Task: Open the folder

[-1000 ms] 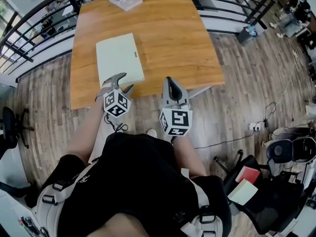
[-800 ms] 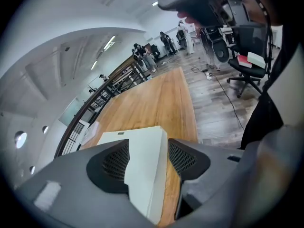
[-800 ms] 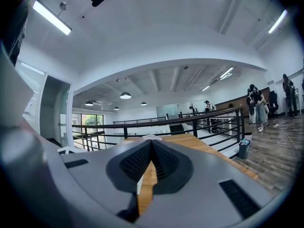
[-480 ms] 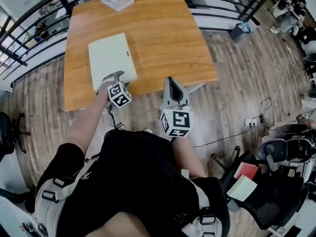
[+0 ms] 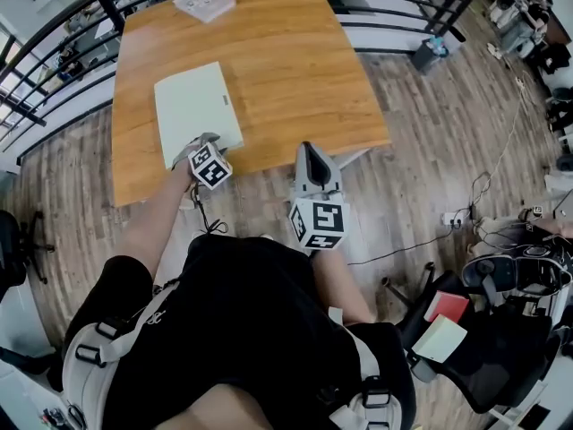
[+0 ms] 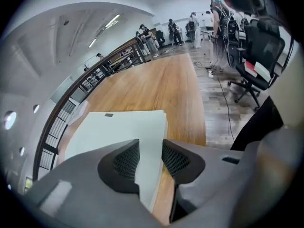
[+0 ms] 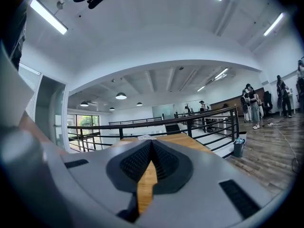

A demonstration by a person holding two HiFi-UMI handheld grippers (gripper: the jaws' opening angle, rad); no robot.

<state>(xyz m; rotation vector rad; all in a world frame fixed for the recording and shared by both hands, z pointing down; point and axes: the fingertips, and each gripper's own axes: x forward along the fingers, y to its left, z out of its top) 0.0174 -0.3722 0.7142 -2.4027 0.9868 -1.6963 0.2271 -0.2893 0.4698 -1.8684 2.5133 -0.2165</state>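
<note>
No words, numbers or brands are legible to us: a small grey tag (image 6: 109, 115) marks the far end of the pale folder (image 6: 118, 127), whose near edge lies between the left gripper's (image 6: 151, 158) closing jaws, too small to read.

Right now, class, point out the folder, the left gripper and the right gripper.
folder (image 5: 192, 106): head view, middle of its cover.
left gripper (image 6: 150, 151): left gripper view, midway between its closing jaws, the folder's edge between them.
right gripper (image 7: 151, 144): right gripper view, where its jaws meet.
</note>
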